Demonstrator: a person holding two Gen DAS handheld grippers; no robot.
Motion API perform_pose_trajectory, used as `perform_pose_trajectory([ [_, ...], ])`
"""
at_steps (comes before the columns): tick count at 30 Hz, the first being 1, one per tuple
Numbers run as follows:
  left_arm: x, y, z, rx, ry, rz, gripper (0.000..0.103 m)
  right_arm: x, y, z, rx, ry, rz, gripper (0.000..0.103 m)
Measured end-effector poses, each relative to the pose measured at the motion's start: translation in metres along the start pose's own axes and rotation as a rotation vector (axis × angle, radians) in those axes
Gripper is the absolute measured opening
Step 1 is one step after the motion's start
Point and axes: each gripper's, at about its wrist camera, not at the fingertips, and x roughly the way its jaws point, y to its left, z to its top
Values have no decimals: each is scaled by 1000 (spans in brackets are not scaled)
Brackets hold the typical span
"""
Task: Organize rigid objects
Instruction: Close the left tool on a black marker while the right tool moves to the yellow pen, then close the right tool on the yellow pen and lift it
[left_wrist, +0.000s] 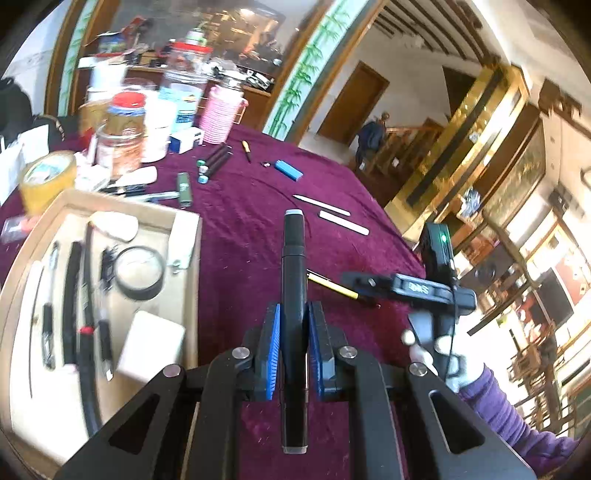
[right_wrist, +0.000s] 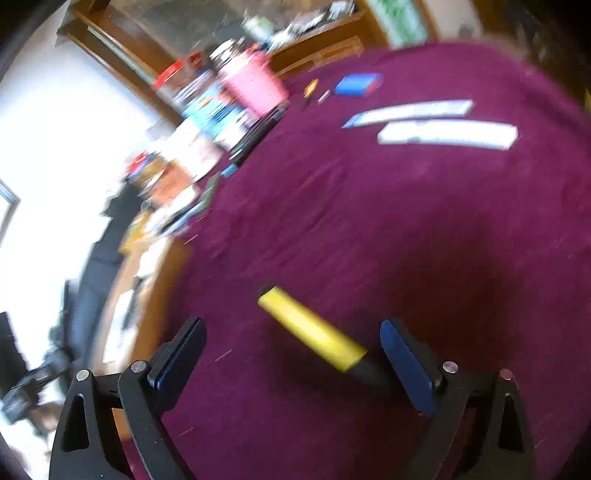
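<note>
My left gripper (left_wrist: 293, 314) is shut on a black marker (left_wrist: 293, 258) and holds it above the purple tablecloth (left_wrist: 258, 206), just right of a cardboard tray (left_wrist: 186, 229). The tray holds pens, a black cable, a tape ring and a white box. My right gripper (right_wrist: 293, 341) is open over the cloth, and a yellow pen (right_wrist: 310, 328) lies between its fingers. The right gripper also shows in the left wrist view (left_wrist: 369, 282) at the end of that yellow pen (left_wrist: 332, 284).
Two white sticks (left_wrist: 332, 214), a blue lighter (left_wrist: 288, 170), black markers (left_wrist: 214, 162) and a green lighter (left_wrist: 184, 188) lie on the cloth. Jars, a pink cup (left_wrist: 221, 114) and a tape roll (left_wrist: 46, 181) crowd the far left. The table edge runs along the right.
</note>
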Motion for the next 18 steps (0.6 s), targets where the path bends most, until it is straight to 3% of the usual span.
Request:
perform_pose_trajectory([
  [3, -11, 14, -6, -27, -16, -8, 14, 0, 27, -15, -77, 41, -48, 98],
  [6, -21, 27, -15, -52, -37, -18, 14, -1, 51, -19, -177, 13, -232, 97],
  [8, -27, 34, -20, -64, -44, -11, 14, 6, 64, -22, -265, 16, -321, 91],
  [10, -39, 42, -27, -72, -59, 15, 14, 16, 69, -24, -341, 51, -369, 70],
  [15, -67, 66, -40, -114, -87, 54, 14, 37, 75, -42, -574, 151, -476, 65],
  [17, -74, 75, -44, -134, -95, 59, 14, 33, 67, -38, -528, 148, -419, 51],
  [18, -75, 78, -46, -141, -98, 60, 14, 29, 61, -33, -469, 141, -404, 30],
])
